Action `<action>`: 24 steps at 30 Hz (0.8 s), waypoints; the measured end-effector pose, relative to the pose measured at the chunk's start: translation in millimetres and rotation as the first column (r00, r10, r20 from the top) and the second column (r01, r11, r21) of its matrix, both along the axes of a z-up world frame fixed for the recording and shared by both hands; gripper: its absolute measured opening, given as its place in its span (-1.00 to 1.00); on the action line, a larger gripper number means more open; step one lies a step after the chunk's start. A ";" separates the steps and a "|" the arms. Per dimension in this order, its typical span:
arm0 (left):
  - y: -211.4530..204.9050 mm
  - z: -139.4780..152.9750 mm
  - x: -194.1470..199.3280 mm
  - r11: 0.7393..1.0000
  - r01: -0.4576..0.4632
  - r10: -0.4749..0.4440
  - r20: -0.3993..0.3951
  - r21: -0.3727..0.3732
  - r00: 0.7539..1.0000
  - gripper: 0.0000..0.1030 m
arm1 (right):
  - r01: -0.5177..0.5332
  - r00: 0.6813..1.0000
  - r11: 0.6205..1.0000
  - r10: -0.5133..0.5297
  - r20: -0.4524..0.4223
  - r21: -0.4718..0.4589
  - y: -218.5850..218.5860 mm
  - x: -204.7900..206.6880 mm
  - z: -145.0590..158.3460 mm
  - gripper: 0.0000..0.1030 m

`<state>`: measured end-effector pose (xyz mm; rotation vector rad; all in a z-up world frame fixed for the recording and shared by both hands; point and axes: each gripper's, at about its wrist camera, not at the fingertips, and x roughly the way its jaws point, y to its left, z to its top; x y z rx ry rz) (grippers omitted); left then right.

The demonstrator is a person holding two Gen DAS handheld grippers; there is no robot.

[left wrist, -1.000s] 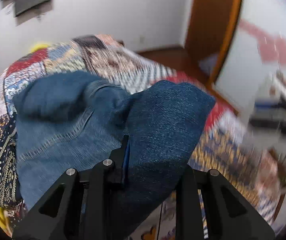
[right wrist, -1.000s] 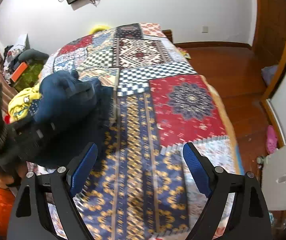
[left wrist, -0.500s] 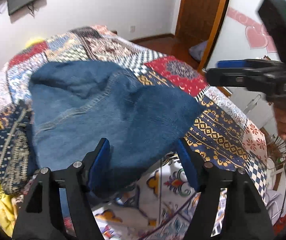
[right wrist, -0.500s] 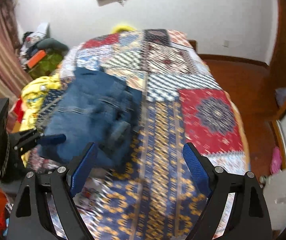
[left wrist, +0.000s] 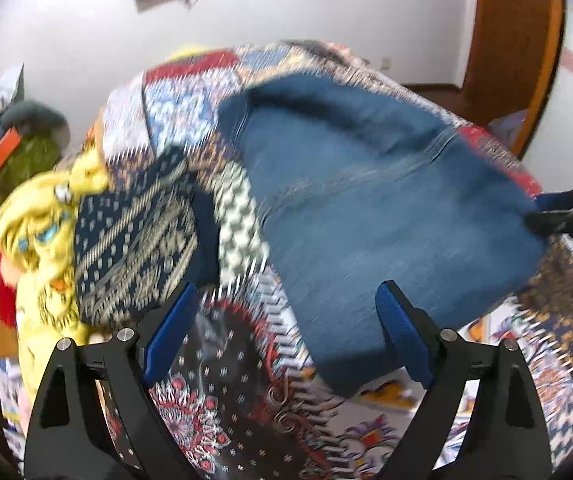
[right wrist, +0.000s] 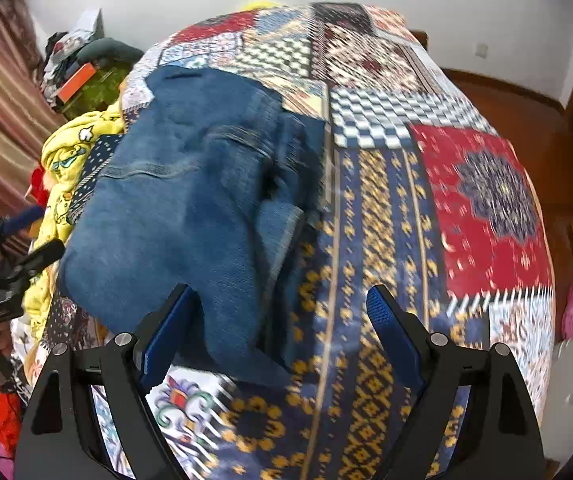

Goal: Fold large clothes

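Note:
A pair of blue jeans (left wrist: 366, 208) lies folded in a thick stack on the patchwork bedspread (left wrist: 254, 408); it also shows in the right wrist view (right wrist: 190, 208). My left gripper (left wrist: 286, 332) is open and empty, just short of the jeans' near edge. My right gripper (right wrist: 282, 328) is open and empty, above the jeans' near right corner. The right gripper also shows at the right edge of the left wrist view (left wrist: 566, 216), beside the jeans. The left gripper shows at the left edge of the right wrist view (right wrist: 18, 256).
A dark blue patterned garment (left wrist: 134, 236) and a yellow printed garment (left wrist: 42, 248) lie left of the jeans. The bedspread (right wrist: 426, 200) stretches to the right. Cluttered items (right wrist: 82, 68) stand by the wall, and a wooden floor (right wrist: 526, 120) lies beyond the bed.
My left gripper let go of the jeans and opened, then drew back and swung left. My right gripper moved in over the jeans' near right corner. The jeans now lie flat.

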<state>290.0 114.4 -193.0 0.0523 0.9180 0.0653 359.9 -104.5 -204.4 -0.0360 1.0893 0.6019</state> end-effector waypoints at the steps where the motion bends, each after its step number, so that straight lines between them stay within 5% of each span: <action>1: 3.3 -2.4 -1.3 1.000 -0.004 0.005 0.012 -0.023 1.000 0.77 | 0.000 1.000 1.000 0.000 -0.007 0.006 -4.4 -0.5 -0.6 0.72; 7: 11.3 12.4 -1.8 1.000 0.016 -0.015 0.037 -0.024 0.999 0.76 | -0.023 1.000 1.000 0.022 -0.011 -0.019 -10.2 -2.1 10.7 0.73; 15: 14.8 43.7 59.2 0.998 0.058 -0.054 0.111 -0.030 0.992 0.77 | -0.111 0.985 0.994 0.109 0.131 0.010 33.4 18.5 44.6 0.73; 24: 27.1 -1.5 180.2 0.997 -0.015 0.014 -0.008 -0.081 1.000 0.76 | -0.149 0.980 0.988 0.154 0.125 -0.052 90.4 82.8 21.2 0.73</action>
